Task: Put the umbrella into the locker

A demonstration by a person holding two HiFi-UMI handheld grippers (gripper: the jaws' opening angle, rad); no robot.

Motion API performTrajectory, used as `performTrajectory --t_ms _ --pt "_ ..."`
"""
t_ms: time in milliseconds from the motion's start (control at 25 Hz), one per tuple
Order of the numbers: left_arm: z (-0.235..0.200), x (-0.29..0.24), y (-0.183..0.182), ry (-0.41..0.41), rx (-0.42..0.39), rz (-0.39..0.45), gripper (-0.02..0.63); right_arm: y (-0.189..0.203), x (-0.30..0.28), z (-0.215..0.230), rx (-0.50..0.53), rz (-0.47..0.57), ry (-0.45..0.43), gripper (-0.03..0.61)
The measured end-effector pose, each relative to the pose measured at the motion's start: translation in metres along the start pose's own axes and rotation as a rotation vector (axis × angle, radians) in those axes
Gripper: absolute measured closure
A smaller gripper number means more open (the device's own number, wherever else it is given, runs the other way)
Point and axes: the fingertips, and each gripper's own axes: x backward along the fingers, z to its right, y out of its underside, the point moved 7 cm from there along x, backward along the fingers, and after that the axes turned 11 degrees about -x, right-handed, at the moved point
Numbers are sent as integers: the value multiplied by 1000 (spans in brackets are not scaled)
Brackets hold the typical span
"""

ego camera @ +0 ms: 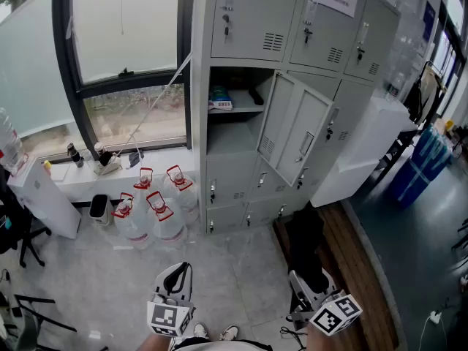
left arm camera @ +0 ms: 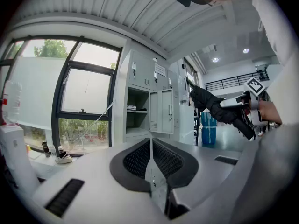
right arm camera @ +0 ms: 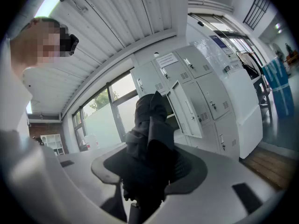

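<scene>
Between right fingers, black umbrella.

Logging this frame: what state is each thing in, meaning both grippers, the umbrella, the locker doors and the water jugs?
left gripper: shut, nothing between its jaws
right gripper: shut on the umbrella
umbrella: folded, held, not yet in the locker
middle locker door: swung open
other locker doors: closed
water jugs: upright, capped, on the floor
</scene>
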Motion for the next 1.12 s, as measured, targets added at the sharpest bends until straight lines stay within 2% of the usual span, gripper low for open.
performTrajectory --t_ms 400,760,1120 --pt "9 7 -8 -22 -14 -2 580 -5 -3 4 -6 -5 -42 346" --pt "25 19 -10 -74 -34 -2 580 -5 -3 18 42 -11 -58 345" --pt "23 -2 7 -61 15 -27 580 3 -8 33 21 -61 -44 345"
